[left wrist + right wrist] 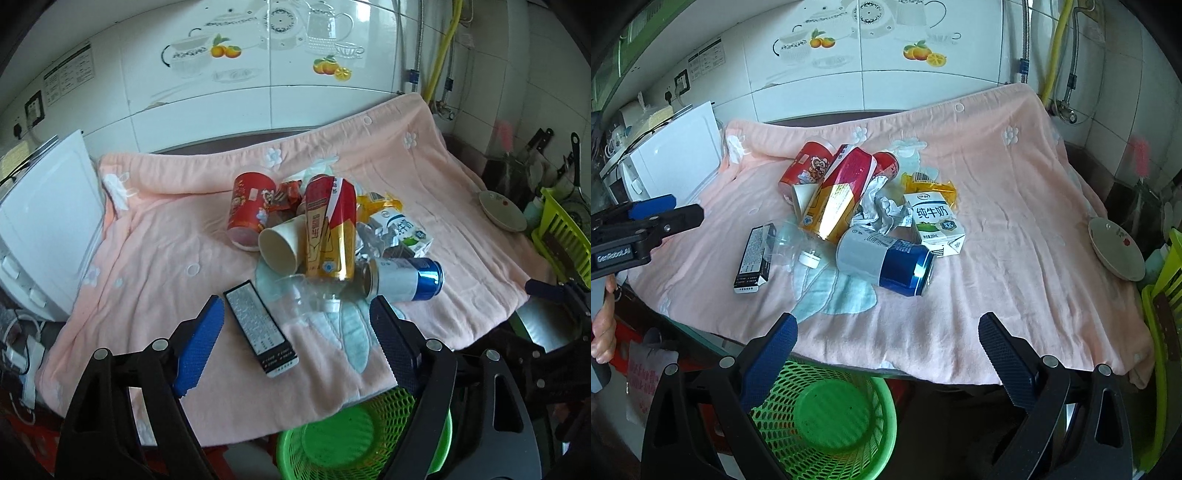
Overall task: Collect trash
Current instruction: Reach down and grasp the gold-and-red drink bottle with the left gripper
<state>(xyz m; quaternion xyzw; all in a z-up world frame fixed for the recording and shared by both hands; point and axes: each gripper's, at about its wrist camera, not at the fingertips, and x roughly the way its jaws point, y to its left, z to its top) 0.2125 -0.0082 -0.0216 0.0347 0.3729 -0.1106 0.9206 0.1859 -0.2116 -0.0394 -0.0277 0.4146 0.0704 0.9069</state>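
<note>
Starting collection: hovering both released grippers, left gripper point(295, 339) and right gripper point(888, 354), empty over the tabletop edge above the basket point(827, 417), trash pile point(864, 210) lying beyond the basket, likely needing a reach to the nearest box point(260, 328).

Black hand-held gripper point(297, 345), blue textured pads, silver rivets, perhaps "GenRobot.AI" lettering

We look past our right tool point(886, 354), its jaws wide apart and empty, at a pink towel point(1015, 236) spread over the worktop. On it lies a heap: a blue-and-silver can point(886, 260), a milk carton point(936, 223), a gold-and-red can point(836, 194), crumpled paper point(882, 210). A green basket point(827, 417) stands below the edge. The left tool point(646, 221) shows at the left.
</note>
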